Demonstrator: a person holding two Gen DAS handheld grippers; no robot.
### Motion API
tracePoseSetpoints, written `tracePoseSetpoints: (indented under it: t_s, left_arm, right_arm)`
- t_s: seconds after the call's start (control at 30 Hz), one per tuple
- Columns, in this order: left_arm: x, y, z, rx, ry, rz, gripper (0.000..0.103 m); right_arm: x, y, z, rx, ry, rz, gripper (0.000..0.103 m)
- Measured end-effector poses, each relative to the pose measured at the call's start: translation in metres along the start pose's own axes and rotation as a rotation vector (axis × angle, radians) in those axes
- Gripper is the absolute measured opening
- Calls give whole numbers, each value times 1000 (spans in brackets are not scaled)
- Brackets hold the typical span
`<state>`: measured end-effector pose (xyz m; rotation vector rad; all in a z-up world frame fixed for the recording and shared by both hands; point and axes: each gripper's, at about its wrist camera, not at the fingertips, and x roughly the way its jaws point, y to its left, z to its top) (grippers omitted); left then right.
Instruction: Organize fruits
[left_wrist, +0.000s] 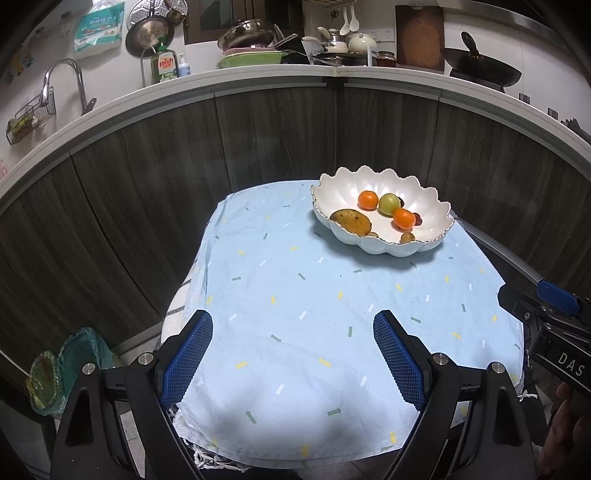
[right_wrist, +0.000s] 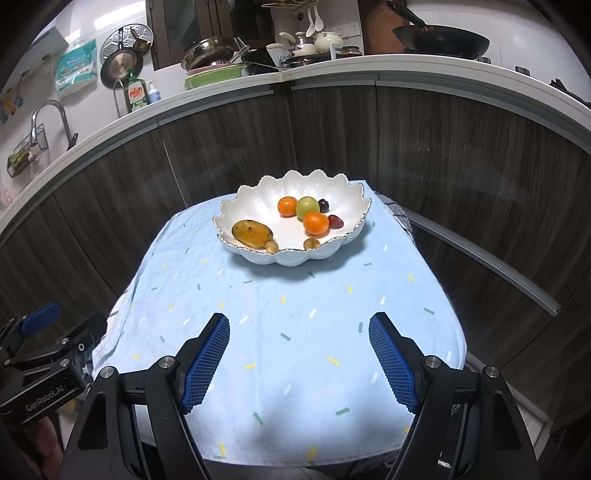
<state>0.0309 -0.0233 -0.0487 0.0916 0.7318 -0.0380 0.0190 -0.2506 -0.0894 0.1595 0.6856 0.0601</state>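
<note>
1. The left gripper (left_wrist: 291, 354) is held wide, its blue pads (left_wrist: 188, 360) spread above the near part of the light blue cloth (left_wrist: 288, 295), and nothing is gripped.
2. The right gripper (right_wrist: 299, 360) is likewise held wide over the cloth, with nothing between its pads (right_wrist: 205, 363).
3. A white scalloped bowl (right_wrist: 258, 206) is set at the far end of the cloth, well apart from both grippers.
4. Inside the bowl are seen a yellow mango (right_wrist: 252, 232), two oranges (right_wrist: 316, 223), a green fruit (right_wrist: 307, 207), two dark red fruits (right_wrist: 335, 220) and two small brown fruits (right_wrist: 311, 243).
5. A kitchen counter (left_wrist: 258, 74) with dishes is seen behind.
</note>
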Motion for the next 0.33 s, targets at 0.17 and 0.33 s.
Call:
tracePoseSetpoints:
  t_s: [0.17,0.33]
  left_arm:
    - [1,-1,0,2,1,-2,89]
    - [1,-1,0,1,-1,-3,89]
  right_arm:
    - [0,0,0,2,0,0,79]
    - [1,-1,0,0,-3,0,79]
